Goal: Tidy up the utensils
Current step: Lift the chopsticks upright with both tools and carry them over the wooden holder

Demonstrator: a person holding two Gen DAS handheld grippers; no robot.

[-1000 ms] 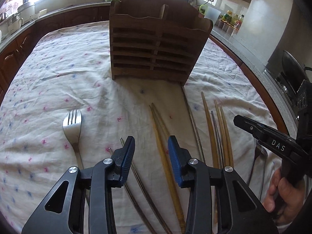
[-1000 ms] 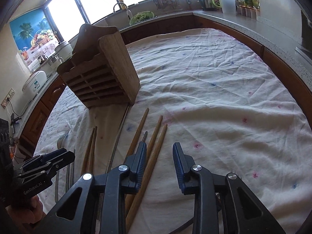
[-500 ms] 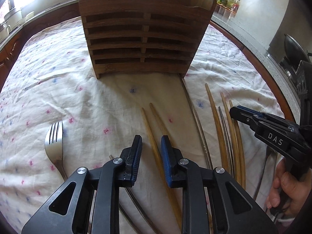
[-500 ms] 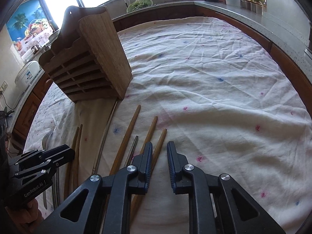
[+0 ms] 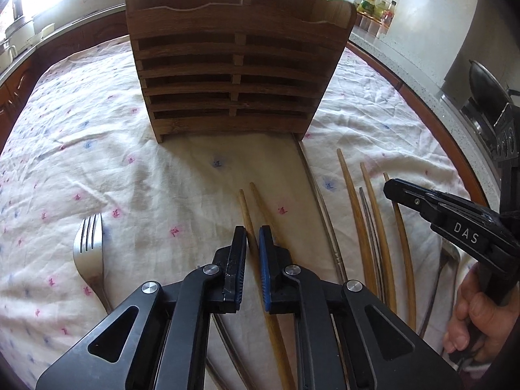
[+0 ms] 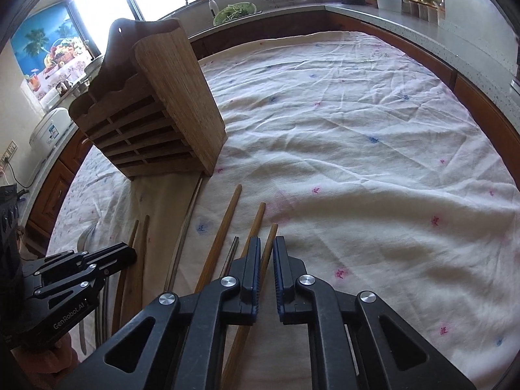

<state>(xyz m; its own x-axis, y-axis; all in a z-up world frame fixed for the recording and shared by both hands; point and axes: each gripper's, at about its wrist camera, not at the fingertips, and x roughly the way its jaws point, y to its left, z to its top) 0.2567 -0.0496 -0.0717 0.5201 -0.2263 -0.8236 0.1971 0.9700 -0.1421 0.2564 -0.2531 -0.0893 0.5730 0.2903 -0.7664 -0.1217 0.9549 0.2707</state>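
A slatted wooden utensil holder (image 5: 234, 74) stands on the cloth; it also shows in the right wrist view (image 6: 156, 107). Several wooden chopsticks (image 5: 354, 201) and metal ones lie in front of it. A fork (image 5: 89, 250) lies at the left. My left gripper (image 5: 253, 232) is nearly shut, its jaws a narrow gap apart around a wooden chopstick (image 5: 244, 208) lying on the cloth. My right gripper (image 6: 266, 242) is likewise nearly shut around the rightmost wooden chopstick (image 6: 271, 237). Whether either pair of jaws presses its chopstick is unclear.
The table wears a white cloth (image 6: 357, 149) with small pink and blue marks. A kitchen counter (image 6: 406, 22) with jars and a kettle curves behind. A dark wok (image 5: 487, 84) sits on a stove at the right.
Both grippers moved forward toward the holder and narrowed their jaws from wide open to a slim gap, each around a wooden chopstick.
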